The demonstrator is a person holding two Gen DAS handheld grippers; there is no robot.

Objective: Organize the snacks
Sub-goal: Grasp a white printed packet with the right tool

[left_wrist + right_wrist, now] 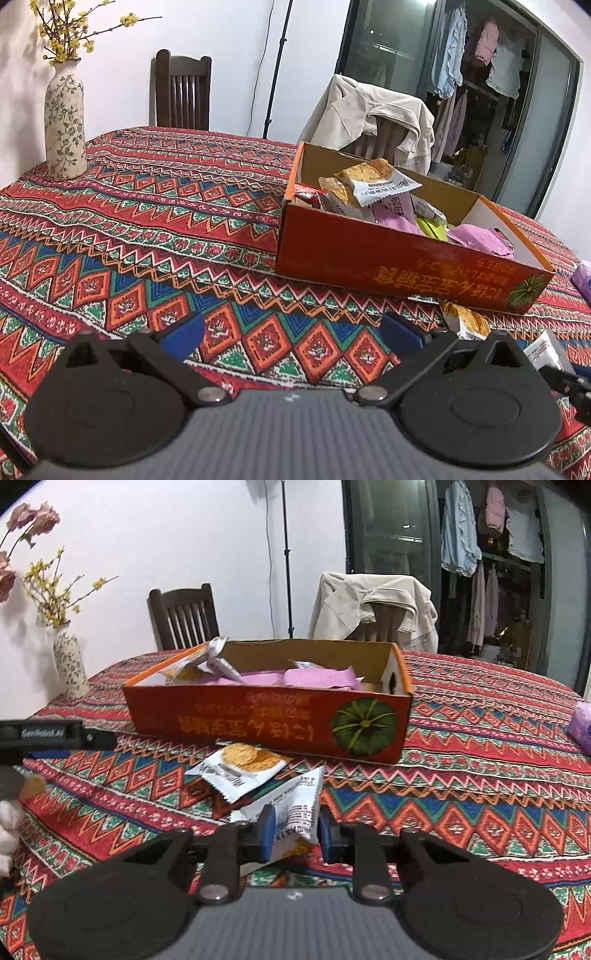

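Plainly, the left hand-held gripper [55,734], marked "GenRobot.AI", stands spread; the right hand-held gripper [295,830] pinches a white snack packet [299,805].

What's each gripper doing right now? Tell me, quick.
Left gripper: open, holding nothing.
Right gripper: shut on a white snack packet.
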